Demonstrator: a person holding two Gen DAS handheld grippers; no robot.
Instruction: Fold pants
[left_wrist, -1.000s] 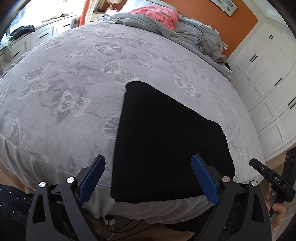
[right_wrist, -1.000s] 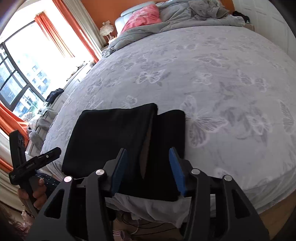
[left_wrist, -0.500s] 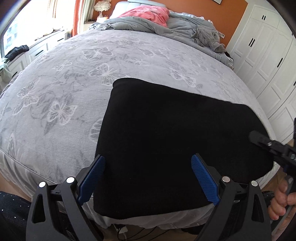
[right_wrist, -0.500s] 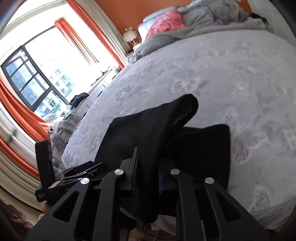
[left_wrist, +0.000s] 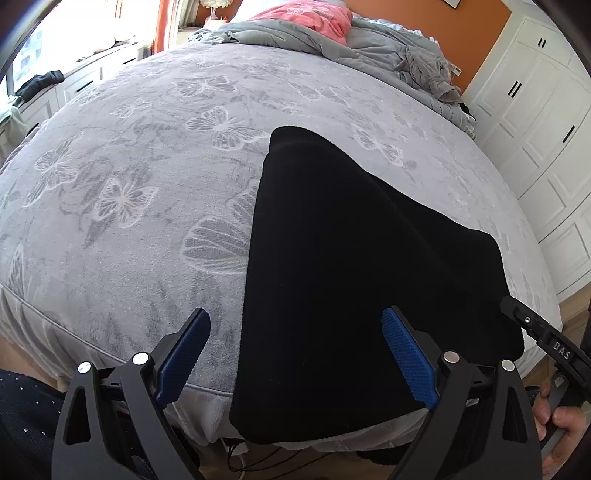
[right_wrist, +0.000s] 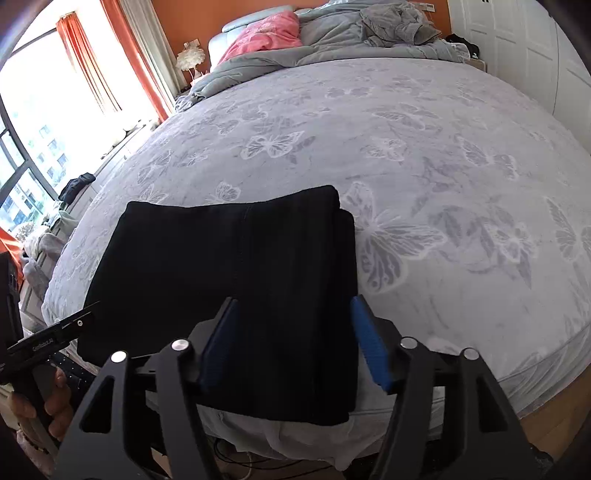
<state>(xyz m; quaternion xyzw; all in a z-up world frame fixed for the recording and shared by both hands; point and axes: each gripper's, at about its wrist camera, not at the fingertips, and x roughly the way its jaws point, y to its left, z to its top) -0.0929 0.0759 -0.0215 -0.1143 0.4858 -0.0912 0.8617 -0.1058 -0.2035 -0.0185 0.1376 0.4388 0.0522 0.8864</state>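
One pair of black pants (right_wrist: 229, 280), folded into a flat stacked rectangle, lies at the near edge of the bed (right_wrist: 424, 147) on a grey butterfly cover. Left gripper (left_wrist: 295, 354) and right gripper (right_wrist: 295, 339): jaws wide apart, holding nothing. Grey duvet (right_wrist: 332, 40) and one pink pillow (right_wrist: 262, 33) at the far end.

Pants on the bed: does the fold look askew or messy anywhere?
Slightly. On the black pants, a lower layer sticks out past the top layer along the right edge, and the near end overhangs the bed edge.
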